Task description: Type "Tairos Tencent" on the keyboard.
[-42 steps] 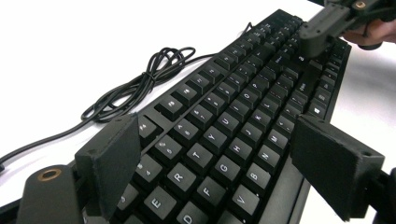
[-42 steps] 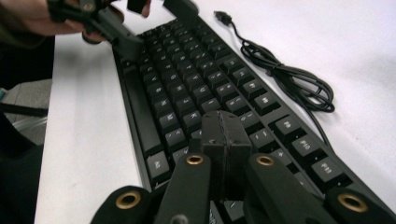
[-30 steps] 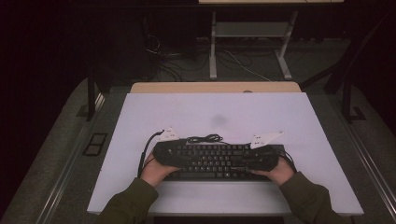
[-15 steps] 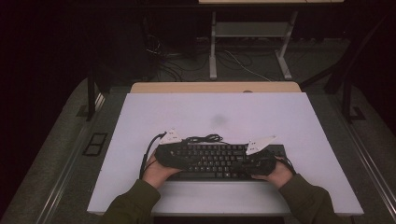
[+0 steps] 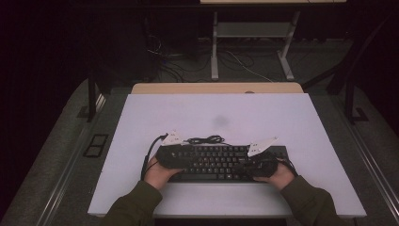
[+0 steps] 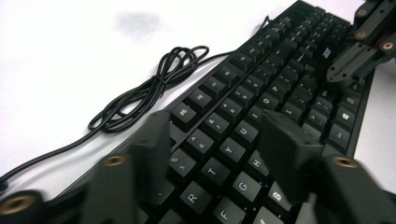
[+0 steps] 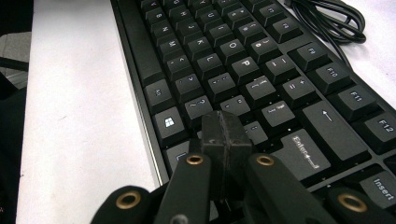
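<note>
Narrowing over the keyboard (image 6: 261,116), left gripper (image 6: 219,144) jaws remain apart; right gripper (image 7: 226,135) pressed together

Table (image 5: 291,117): white top, lit, with a wooden strip seen along its far edge.
Smudge (image 5: 220,121): a faint grey mark seen on the white top, past the middle; also caught in the left gripper view (image 6: 140,21).
Stand (image 5: 249,42): a pale metal frame with two legs, placed on the floor beyond the table.
Floor cables (image 5: 164,61): loose leads seen tangled on the dark floor, left of the stand.
Floor plate (image 5: 96,145): a dark two-part rectangle set into the floor, just left of the table.
Floor (image 5: 61,155): grey carpet, dimly lit around the table.
</note>
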### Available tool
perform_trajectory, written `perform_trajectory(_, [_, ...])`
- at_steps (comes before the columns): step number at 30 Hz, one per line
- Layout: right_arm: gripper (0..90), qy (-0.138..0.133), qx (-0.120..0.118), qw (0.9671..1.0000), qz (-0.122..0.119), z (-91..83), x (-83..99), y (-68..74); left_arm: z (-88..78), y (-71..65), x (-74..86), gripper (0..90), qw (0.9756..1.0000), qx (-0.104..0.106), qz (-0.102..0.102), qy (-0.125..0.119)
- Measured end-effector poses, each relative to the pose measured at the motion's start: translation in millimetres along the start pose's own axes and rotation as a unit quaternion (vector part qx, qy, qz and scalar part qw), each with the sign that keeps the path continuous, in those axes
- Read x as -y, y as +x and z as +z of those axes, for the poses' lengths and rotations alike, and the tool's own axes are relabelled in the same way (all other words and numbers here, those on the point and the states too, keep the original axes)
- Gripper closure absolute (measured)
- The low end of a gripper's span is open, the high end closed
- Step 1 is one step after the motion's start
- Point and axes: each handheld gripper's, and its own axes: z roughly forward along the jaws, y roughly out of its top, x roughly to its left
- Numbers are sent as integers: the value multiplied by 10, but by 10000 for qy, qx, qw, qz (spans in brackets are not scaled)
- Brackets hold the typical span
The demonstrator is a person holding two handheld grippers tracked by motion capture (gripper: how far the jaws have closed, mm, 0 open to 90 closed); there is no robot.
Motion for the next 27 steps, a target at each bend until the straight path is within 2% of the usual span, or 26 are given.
perform_trajectory(6, [891,-2,-3,10000,8,-1,2,-2,10,-7,1,766,9998,28,60,204])
perform_trajectory(10, [892,-2,-1,10000,8,-1,2,-1,19,-10,-4,887,9994,50,79,326])
perform_trajectory(17, [892,3,0,10000,11,-1,1,0,53,-10,3,889,9989,96,38,457])
perform_trajectory(18, [892,4,-3,10000,13,-1,1,-1,54,-1,4,889,9986,108,98,509])
perform_trajectory(20, [892,4,-3,10000,19,-1,1,-2,64,-3,12,889,9987,140,42,486])
perform_trajectory(24, [891,5,1,10000,19,0,0,-2,78,-7,16,889,9981,122,94,596])
perform_trajectory(27, [892,6,1,10000,31,-1,1,-2,84,-6,15,890,9981,154,119,578])
